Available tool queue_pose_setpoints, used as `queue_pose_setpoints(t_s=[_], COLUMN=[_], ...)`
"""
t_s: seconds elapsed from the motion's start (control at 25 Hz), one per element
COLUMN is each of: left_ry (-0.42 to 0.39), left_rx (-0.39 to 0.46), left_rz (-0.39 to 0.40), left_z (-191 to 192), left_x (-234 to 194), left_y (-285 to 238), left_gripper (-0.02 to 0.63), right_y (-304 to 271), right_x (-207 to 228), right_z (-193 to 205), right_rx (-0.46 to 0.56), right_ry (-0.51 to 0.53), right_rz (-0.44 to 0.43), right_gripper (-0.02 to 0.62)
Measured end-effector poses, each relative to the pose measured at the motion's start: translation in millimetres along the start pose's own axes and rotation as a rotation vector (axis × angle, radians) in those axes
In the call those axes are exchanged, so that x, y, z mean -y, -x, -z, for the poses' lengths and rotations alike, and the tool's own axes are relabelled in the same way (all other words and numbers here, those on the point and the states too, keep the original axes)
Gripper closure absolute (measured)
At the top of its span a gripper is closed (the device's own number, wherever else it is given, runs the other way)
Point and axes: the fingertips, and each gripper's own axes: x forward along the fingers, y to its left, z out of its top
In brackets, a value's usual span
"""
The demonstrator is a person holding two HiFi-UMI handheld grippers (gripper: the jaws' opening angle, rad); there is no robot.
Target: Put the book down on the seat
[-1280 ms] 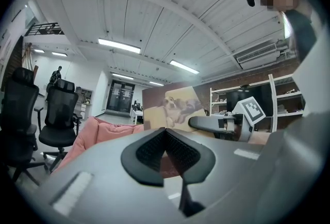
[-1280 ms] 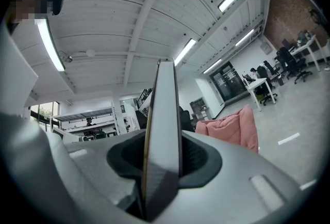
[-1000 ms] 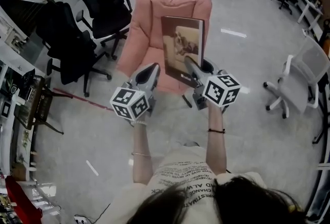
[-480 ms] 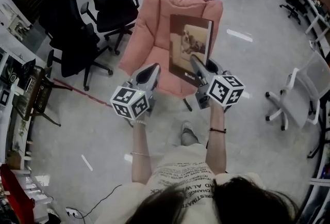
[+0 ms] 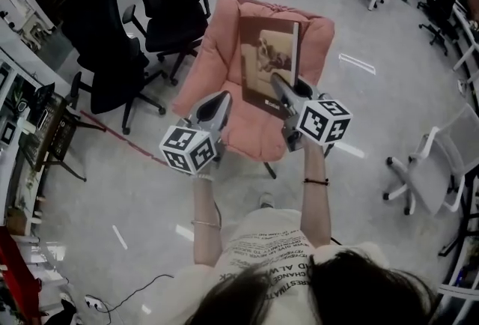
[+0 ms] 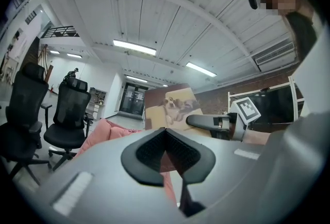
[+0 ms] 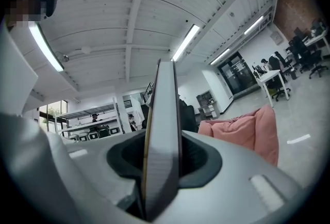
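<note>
One book point(image 5: 269, 61), one seat point(image 5: 217, 54): my right gripper point(image 5: 281, 85) clamps the upright book's lower edge above the seat; left gripper point(image 5: 221, 99) closed, empty.

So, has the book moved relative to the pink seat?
Yes. The book, in the right gripper, has come farther in over the pink seat, toward its backrest.
</note>
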Motion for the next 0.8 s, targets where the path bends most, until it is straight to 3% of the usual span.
queue_pose_setpoints(t_s=[0.4,0.8], left_ry=[0.008,0.049], left_rx=[-0.017,-0.075], left_rz=[-0.11,-0.167], left_z=[2.7,28.5], left_x=[-25.1,-81.2], left_y=[-22.7,-17.3], left_gripper=[0.607,0.609], right_y=[-44.1,-96.4], right_x=[27.4,36.8], right_z=[-2.6,37.5], right_rx=[-0.065,-0.119], right_ry=[-0.021,-0.098], right_rz=[-0.077,-0.085], right_gripper=[0.451,0.451])
